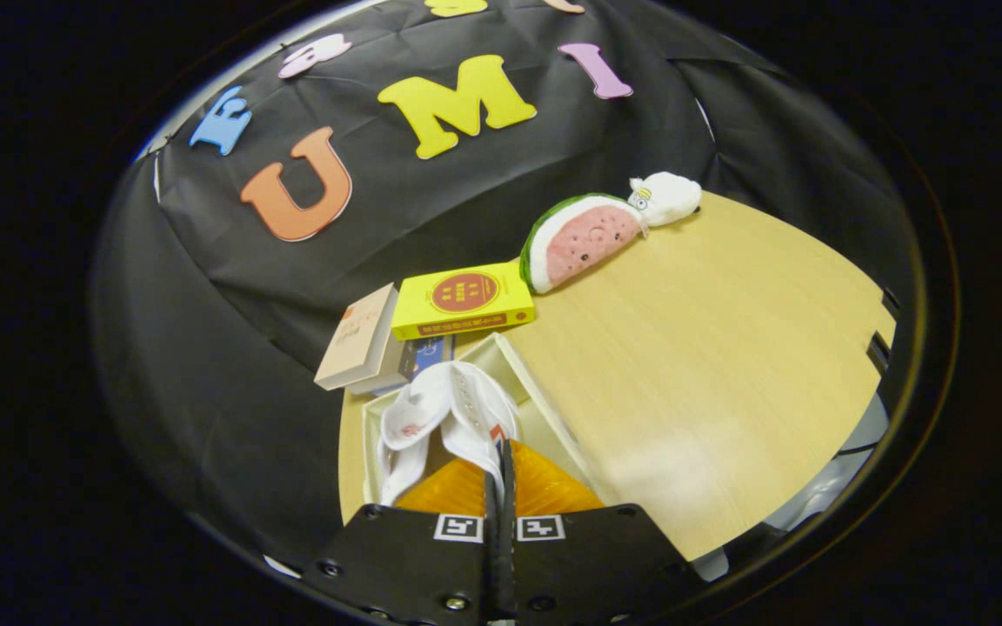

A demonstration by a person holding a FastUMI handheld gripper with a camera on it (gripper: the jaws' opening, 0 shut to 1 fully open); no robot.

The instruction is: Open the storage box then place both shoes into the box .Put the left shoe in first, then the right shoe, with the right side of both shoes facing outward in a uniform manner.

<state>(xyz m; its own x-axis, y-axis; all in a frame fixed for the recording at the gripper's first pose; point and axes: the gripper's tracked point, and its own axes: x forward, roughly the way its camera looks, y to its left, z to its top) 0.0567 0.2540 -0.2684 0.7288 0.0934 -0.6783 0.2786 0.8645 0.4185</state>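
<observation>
Item: white lace-up fabric shoe (444, 413), pinched at its edge by the pressed-together tongs (499, 487), hanging over the open cream storage box (523, 382) at twelve o'clock. Step: placing a shoe. Next, probably: lower, check side, release.

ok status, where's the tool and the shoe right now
Tool pinched shut on white shoe. Shoe hangs over open box, orange inside just ahead of the fingers. Books and watermelon plush beyond the box, not blocking.
</observation>
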